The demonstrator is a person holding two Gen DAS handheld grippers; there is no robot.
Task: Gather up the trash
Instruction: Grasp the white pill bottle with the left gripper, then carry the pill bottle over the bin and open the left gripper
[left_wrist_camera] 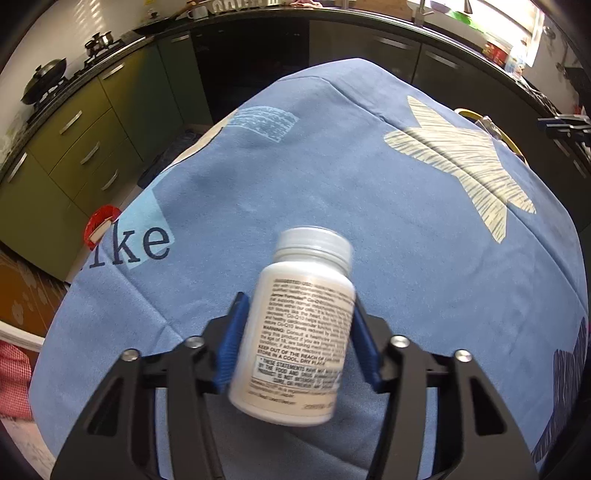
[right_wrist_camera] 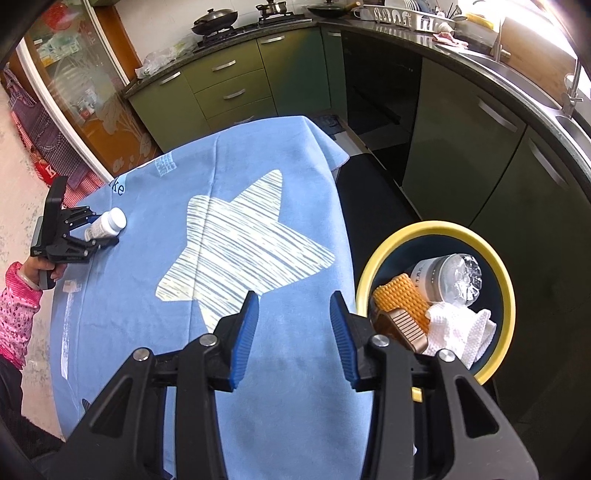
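Left wrist view: a white pill bottle (left_wrist_camera: pixel 295 325) with a white screw cap and a printed label is clamped between the blue pads (left_wrist_camera: pixel 231 347) of the left hand-held gripper (left_wrist_camera: pixel 299 339), cap pointing away from the camera. The bottle is blurred and is seen above a worktop (left_wrist_camera: pixel 332 166) covered by a blue cloth printed with a pale striped star (left_wrist_camera: pixel 465 158) and the dark letters "ike". A yellow rim of a trash bin (left_wrist_camera: pixel 513 142) is glimpsed past the far right edge of the cloth.

In the right wrist view, the right hand-held gripper (right_wrist_camera: pixel 293 332) is held wide open with nothing between its blue pads (right_wrist_camera: pixel 245 332), over the near edge of the cloth just below the star (right_wrist_camera: pixel 240 251). Just to its right, beside the worktop (right_wrist_camera: pixel 295 387), the yellow-rimmed trash bin (right_wrist_camera: pixel 436 227) is seen from above; inside it lie a clear plastic cup (right_wrist_camera: pixel 452 277), an orange ridged item (right_wrist_camera: pixel 400 302), a gold ridged item (right_wrist_camera: pixel 408 328) and a crumpled white paper towel (right_wrist_camera: pixel 458 330). At the far left of the cloth, the left hand-held gripper (right_wrist_camera: pixel 98 230) is seen closed on the pill bottle (right_wrist_camera: pixel 107 223), held by a hand (right_wrist_camera: pixel 38 271) in a pink patterned sleeve. Green kitchen cabinets (right_wrist_camera: pixel 229 85) and a hob with pans (right_wrist_camera: pixel 216 18) are seen behind.
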